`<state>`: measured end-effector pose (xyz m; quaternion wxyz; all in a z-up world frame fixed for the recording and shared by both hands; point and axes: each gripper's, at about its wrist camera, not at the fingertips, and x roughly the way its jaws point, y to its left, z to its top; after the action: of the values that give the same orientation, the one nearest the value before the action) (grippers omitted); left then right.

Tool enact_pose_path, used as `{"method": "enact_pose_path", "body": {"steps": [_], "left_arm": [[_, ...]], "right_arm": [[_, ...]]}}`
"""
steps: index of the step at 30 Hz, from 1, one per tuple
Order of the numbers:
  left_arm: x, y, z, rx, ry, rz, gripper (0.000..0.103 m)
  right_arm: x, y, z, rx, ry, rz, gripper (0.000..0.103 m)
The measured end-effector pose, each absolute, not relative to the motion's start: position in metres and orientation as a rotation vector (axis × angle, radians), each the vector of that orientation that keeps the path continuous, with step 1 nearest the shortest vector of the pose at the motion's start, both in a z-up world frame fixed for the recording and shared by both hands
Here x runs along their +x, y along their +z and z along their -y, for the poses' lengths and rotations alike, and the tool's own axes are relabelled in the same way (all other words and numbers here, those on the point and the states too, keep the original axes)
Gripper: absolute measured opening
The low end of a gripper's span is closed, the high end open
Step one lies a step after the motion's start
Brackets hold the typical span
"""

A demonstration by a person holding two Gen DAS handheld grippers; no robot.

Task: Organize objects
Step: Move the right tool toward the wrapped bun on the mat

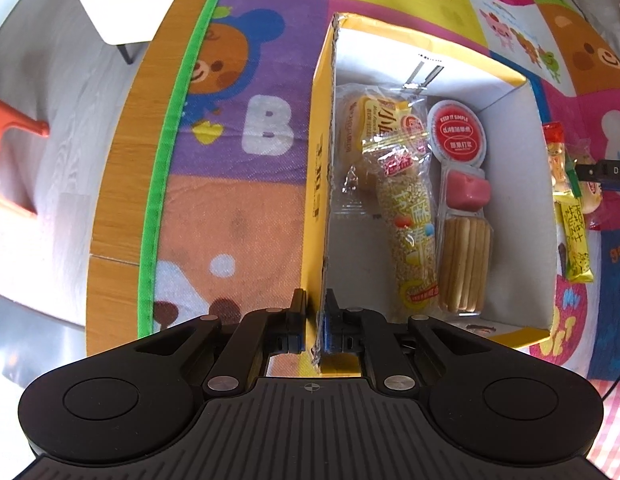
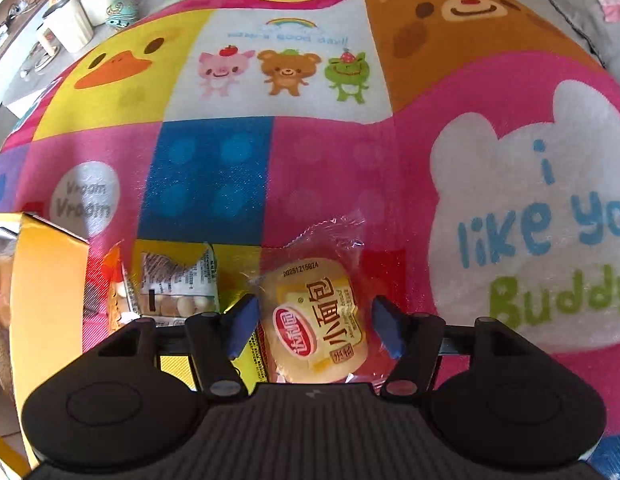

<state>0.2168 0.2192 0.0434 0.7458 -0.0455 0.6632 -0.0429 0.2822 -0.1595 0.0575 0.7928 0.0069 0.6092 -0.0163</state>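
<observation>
A yellow cardboard box point(image 1: 505, 128) with a white inside lies open on the cartoon mat. In it lie a small bread pack point(image 1: 355, 132), a sesame stick pack point(image 1: 409, 216) and a biscuit-stick pack with pink dip point(image 1: 463, 216). My left gripper point(image 1: 313, 312) is shut on the box's left wall point(image 1: 323, 184). My right gripper point(image 2: 313, 326) is open, its blue pads point(image 2: 242, 326) on either side of a wrapped small bread point(image 2: 319, 326) on the mat, apart from it. The box's corner point(image 2: 46, 292) shows at the left of the right wrist view.
More snack packs lie outside the box: a yellow bar point(image 1: 575, 240) and a red-topped pack point(image 1: 555, 156) to its right, and a biscuit pack point(image 2: 174, 288) left of the bread. Jars and cups point(image 2: 70, 28) stand beyond the mat. The wooden table edge point(image 1: 122, 148) runs at left.
</observation>
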Motion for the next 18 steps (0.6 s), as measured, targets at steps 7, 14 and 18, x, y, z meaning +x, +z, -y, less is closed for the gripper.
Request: {"method": "enact_pose_path", "body": {"steps": [7, 14, 18], "left_arm": [[0.213, 0.041, -0.218, -0.081, -0.106, -1.470, 0.010], [0.214, 0.047, -0.220, -0.071, -0.143, -1.480, 0.009], [0.215, 0.049, -0.218, -0.042, -0.167, -1.479, 0.009]], "right_arm": [[0.249, 0.077, 0.162, 0.041, -0.062, -1.349, 0.054], [0.182, 0.149, 0.160, 0.157, -0.107, -1.254, 0.054], [0.149, 0.189, 0.136, 0.172, -0.089, -1.240, 0.054]]}}
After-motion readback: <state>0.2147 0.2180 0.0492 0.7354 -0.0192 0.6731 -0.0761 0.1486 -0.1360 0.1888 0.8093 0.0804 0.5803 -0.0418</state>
